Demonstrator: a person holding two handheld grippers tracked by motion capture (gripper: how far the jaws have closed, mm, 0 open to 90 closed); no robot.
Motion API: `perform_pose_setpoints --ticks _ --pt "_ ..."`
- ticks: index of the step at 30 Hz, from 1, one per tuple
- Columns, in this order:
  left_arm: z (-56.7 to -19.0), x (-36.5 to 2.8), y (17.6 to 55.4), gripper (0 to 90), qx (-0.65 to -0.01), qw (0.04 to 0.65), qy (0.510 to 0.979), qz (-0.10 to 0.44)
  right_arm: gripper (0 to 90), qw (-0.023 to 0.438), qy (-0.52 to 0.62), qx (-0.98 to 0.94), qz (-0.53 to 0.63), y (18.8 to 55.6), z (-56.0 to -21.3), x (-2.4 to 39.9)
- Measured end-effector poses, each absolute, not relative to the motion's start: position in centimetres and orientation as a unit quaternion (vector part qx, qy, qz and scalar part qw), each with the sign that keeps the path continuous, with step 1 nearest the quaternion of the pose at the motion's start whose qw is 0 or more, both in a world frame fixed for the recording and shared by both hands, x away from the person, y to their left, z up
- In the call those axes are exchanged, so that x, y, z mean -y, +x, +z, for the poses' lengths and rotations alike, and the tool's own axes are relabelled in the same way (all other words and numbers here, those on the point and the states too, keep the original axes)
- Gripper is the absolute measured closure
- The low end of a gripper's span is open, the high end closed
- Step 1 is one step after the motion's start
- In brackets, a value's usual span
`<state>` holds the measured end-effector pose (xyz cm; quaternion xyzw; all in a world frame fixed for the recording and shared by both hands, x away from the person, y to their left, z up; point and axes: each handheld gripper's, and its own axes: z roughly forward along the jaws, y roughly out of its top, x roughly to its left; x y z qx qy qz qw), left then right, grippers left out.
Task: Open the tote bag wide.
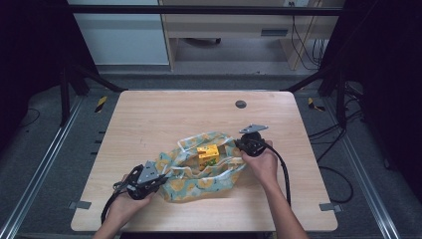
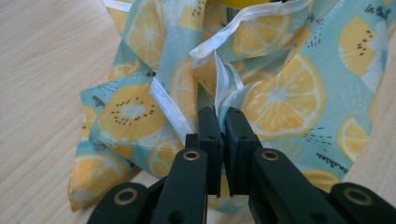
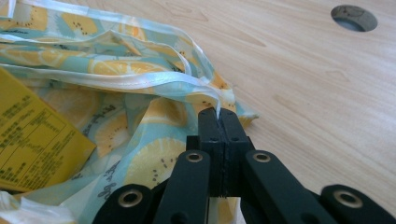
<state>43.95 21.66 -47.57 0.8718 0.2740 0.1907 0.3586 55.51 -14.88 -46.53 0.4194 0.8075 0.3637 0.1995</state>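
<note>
Wooden table [image 1: 149, 119], crumpled lemon-print bag [image 1: 186, 185]

Bag [image 2: 280, 93]: thin printed cloth, matt, creased; my jaws bite its glossy white ribbon trim [image 3: 154, 84]. Box [image 1: 207, 152]: yellow printed card, slight sheen. Table [image 3: 303, 70]: pale wood-grain, smooth, satin. My jaws: black matt plastic, brass-coloured rivets.

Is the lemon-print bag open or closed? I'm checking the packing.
Open: the bag gapes, its mouth pulled apart by the left gripper and right gripper, showing the yellow box inside.
</note>
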Motion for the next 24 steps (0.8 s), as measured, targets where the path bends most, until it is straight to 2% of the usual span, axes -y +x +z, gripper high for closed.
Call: perform_pose_setpoints --ticks 6,9,16,19,24 --pt "-47.6 -21.5 43.2 86.4 -0.258 0.350 0.882 0.184 88.5 0.194 0.420 -0.812 0.356 55.1 -47.1 15.1" --pt "-47.7 -21.4 43.3 83.5 -0.258 0.347 0.883 0.181 83.7 0.189 0.424 -0.809 0.359 55.1 -47.0 15.3" --pt "-46.6 -22.2 43.2 62.1 -0.274 0.385 0.857 0.207 52.4 0.223 0.427 -0.789 0.381 54.2 -44.4 15.3" --pt "-45.9 -22.4 43.0 52.3 -0.281 0.398 0.845 0.220 43.1 0.238 0.429 -0.774 0.400 53.6 -42.6 15.5" --pt "-44.7 -22.8 42.9 38.3 -0.290 0.414 0.833 0.226 34.2 0.254 0.422 -0.767 0.413 52.4 -39.8 15.7"
